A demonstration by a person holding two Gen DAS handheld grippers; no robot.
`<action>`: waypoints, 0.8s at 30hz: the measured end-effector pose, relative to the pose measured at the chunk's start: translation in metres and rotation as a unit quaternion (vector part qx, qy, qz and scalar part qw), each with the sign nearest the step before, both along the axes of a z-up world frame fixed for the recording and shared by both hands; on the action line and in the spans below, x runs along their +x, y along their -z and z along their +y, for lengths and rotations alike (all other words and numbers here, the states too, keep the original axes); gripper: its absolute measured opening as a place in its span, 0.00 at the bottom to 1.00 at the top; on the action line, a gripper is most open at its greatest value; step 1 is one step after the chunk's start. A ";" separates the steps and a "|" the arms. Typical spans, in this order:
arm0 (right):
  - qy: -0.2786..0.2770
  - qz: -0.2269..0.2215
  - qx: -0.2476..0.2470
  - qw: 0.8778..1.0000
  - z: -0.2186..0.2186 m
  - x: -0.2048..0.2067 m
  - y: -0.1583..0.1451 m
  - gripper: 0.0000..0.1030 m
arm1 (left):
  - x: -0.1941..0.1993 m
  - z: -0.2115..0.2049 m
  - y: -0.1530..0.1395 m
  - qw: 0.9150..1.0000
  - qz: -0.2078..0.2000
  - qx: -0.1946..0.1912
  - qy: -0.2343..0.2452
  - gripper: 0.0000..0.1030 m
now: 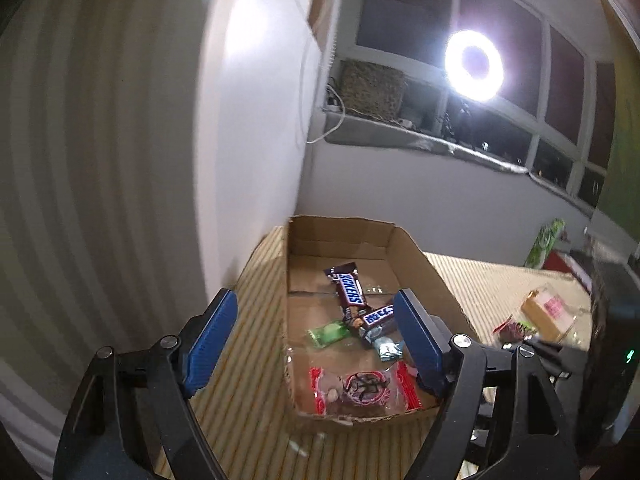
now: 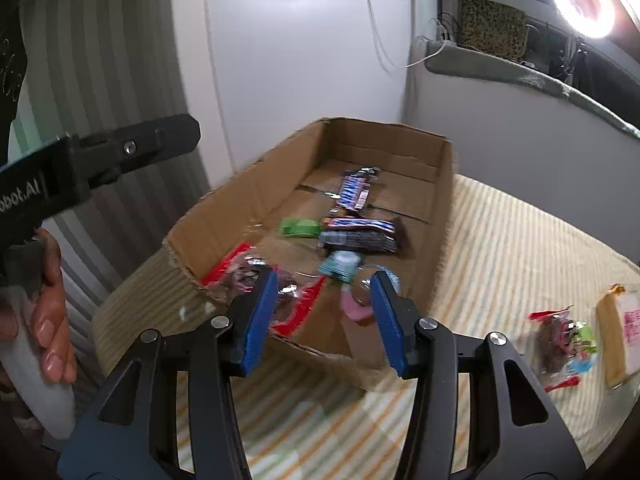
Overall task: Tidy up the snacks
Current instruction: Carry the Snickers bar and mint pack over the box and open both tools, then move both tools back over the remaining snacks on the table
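An open cardboard box [image 1: 424, 264] [image 2: 444, 200] stands on a striped cloth. In it lie two Snickers bars [image 1: 350, 286] [image 2: 354, 190], a green candy [image 1: 329, 332] [image 2: 299, 227], a light blue candy [image 1: 388, 349] [image 2: 340, 264] and a clear red-edged packet [image 1: 362, 390] [image 2: 240, 270]. A pink round snack in clear wrap [image 2: 356, 302] is at the box's near right corner. My left gripper [image 1: 316, 344] is open above the box's near left wall. My right gripper [image 2: 324, 320] is open and empty over the box's near end.
More snacks lie on the cloth to the right: a red-edged packet [image 2: 560, 340] [image 1: 514, 328] and a tan packet with a pink label [image 2: 620, 332] [image 1: 546, 310]. A white wall stands left of the box. A ring light [image 1: 474, 66] shines on the window sill.
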State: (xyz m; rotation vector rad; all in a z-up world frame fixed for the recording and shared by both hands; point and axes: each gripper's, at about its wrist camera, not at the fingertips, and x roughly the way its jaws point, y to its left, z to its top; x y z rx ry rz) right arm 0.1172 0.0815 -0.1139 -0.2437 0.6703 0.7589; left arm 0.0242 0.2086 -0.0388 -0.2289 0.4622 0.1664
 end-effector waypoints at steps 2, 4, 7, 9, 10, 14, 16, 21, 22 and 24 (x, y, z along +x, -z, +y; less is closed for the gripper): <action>-0.006 -0.003 -0.001 1.000 0.007 -0.007 0.001 0.49 | -0.006 0.005 -0.002 1.000 -0.005 -0.007 -0.005 0.78; -0.015 -0.001 0.001 1.000 0.013 -0.010 0.002 0.49 | -0.009 0.008 -0.005 1.000 -0.010 -0.010 -0.005 0.78; -0.024 -0.002 0.000 1.000 0.021 -0.015 0.003 0.49 | -0.012 0.009 -0.009 1.000 -0.014 -0.008 -0.005 0.78; -0.022 -0.006 -0.001 1.000 0.023 -0.018 0.003 0.49 | -0.013 0.009 -0.010 1.000 -0.014 -0.007 -0.004 0.78; -0.016 -0.004 0.003 1.000 0.019 -0.018 0.001 0.49 | -0.014 0.009 -0.011 1.000 -0.014 -0.006 -0.003 0.78; 0.003 -0.019 0.022 1.000 -0.001 -0.025 -0.015 0.49 | -0.019 0.004 -0.012 1.000 -0.013 -0.004 0.002 0.78; 0.019 -0.027 0.031 0.999 -0.015 -0.030 -0.022 0.58 | -0.023 0.000 -0.014 1.000 -0.016 0.000 0.007 0.78; 0.060 -0.050 0.041 0.996 -0.049 -0.034 -0.034 0.77 | -0.030 -0.013 -0.023 1.000 -0.020 0.005 0.015 0.78; 0.070 -0.050 0.042 0.995 -0.059 -0.035 -0.034 0.77 | -0.030 -0.018 -0.023 1.000 -0.018 0.006 0.019 0.78; 0.094 -0.051 0.042 0.993 -0.085 -0.038 -0.031 0.90 | -0.028 -0.034 -0.022 0.999 -0.008 0.012 0.030 0.78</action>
